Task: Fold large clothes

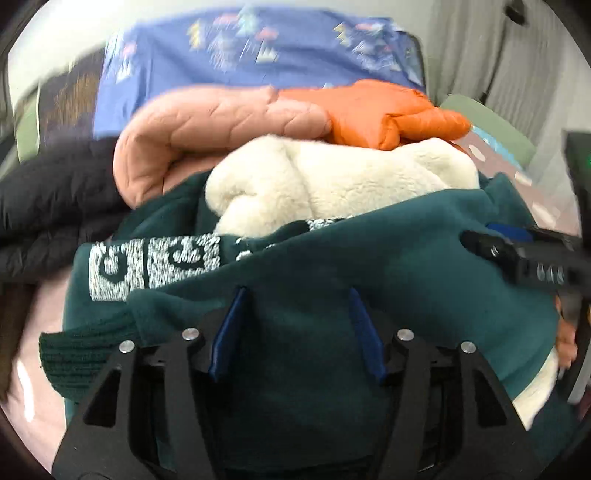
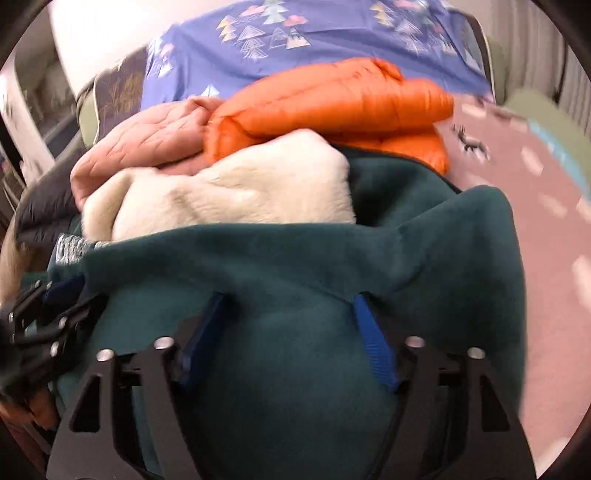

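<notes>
A dark green fleece garment (image 1: 369, 266) is seen across the lower half of both frames, marked at centre left of the left wrist view with a band of speckled white block figures (image 1: 155, 266); its cuff is ribbed. Cream-white pile is shown on the fluffy garment (image 2: 229, 195) above it. A salmon-pink quilted jacket (image 1: 207, 129) and a bright orange puffer jacket (image 2: 332, 103) are seen higher up, and a black puffer jacket (image 1: 48, 206) at the left edge. The sheet (image 2: 332, 33) at the top is periwinkle blue, printed with pale triangular trees and mountains. A dusty pink cover (image 2: 546, 229) at the right is dotted with white dashes. Blue pads are carried on black gripper fingers (image 1: 229, 332).
</notes>
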Demonstrator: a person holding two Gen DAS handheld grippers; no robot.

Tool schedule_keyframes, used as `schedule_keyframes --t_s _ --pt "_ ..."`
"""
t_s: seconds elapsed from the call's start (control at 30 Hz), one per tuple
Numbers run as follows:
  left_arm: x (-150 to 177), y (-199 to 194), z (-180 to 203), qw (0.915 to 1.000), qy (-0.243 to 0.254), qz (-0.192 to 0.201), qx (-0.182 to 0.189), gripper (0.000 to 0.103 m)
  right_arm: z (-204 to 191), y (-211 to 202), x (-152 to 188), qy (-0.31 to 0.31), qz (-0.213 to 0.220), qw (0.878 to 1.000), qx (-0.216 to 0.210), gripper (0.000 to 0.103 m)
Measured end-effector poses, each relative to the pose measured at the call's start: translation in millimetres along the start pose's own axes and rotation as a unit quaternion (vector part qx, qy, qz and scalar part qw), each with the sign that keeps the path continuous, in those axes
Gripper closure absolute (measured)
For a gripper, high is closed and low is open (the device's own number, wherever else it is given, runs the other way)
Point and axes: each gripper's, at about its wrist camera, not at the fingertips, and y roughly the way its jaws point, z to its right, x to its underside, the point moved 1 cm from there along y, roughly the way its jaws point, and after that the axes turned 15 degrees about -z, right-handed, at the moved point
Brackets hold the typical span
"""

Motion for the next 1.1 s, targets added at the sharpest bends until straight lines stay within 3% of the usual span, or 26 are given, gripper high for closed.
schedule_keyframes --t_s 0.07,0.13,0.23,0.27,0.37,0.43,0.53,0.67,0.73,0.8,0.83,0.9,0.97,1.03,1.1 --pt "-1.4 -7.6 -0.8 1.0000 -0.003 -0.005 0.003 0.044 -2.3 -15.7 -0.8 -0.006 -0.004 1.000 0.006 0.029" --pt "-2.2 -24.4 -4.5 0.9998 -0.010 -0.008 0.013 0.045 -7.5 -46.1 5.7 -0.025 0.030 0.999 0.023 0.031" --pt "10.7 -52.3 -8.7 0.9992 -0.006 0.022 0.032 0.043 -3.6 -74.8 26.0 -0.038 0.056 0.998 0.012 0.031" --pt "17.2 -56.2 -11.1 0.9994 -0.001 0.026 0.022 0.039 -1.8 -73.7 30.6 -0.038 0.050 0.998 0.016 0.031" --pt "24.8 -18.6 -18.7 0.9996 -0.009 -0.025 0.006 0.035 -1.1 -25.5 41.7 -0.048 -0.014 0.997 0.050 0.029" --pt "26.1 -12.6 -14.0 0.9999 0.003 -0.001 -0.014 0.033 1.1 -21.0 43.5 -0.034 0.001 0.998 0.055 0.024" --pt "25.6 -30.2 -13.5 0.9998 -0.014 -0.012 -0.008 0.038 -2.7 -54.4 51.6 -0.025 0.018 0.998 0.046 0.027" --pt "53.7 -77.9 -14.8 0.9996 -0.006 0.026 0.010 0.034 -17.5 -94.0 84.1 -0.080 0.058 0.994 0.043 0.028" --pt "72.6 -87.4 -17.1 0.9995 -0.008 0.029 0.006 0.033 -17.9 -78.2 93.5 -0.084 0.029 0.994 0.059 0.028" --pt "84.4 -80.2 -18.6 0.9998 -0.011 0.010 0.015 0.032 -11.5 -44.0 99.7 -0.070 -0.044 0.995 0.056 0.027" --pt "88.9 -68.3 -17.6 0.9997 -0.019 -0.012 0.011 0.032 -11.6 -35.7 103.7 -0.072 -0.051 0.994 0.070 0.027" --pt "95.9 -45.5 -15.8 0.9981 -0.022 -0.058 -0.004 0.031 -21.9 -48.5 109.1 -0.081 -0.023 0.992 0.097 0.027" --pt "103.1 -54.6 -10.6 0.9986 -0.016 -0.043 -0.024 0.033 -28.0 -72.7 115.4 -0.089 -0.001 0.993 0.079 0.027" --pt "109.4 -80.4 -9.8 0.9997 -0.014 -0.016 -0.008 0.033 -23.7 -94.6 124.0 -0.086 0.014 0.995 0.055 0.027" --pt "116.3 -104.1 -12.1 0.9998 -0.012 0.011 -0.011 0.032 -8.7 -112.4 133.5 -0.071 0.023 0.995 0.062 0.027"
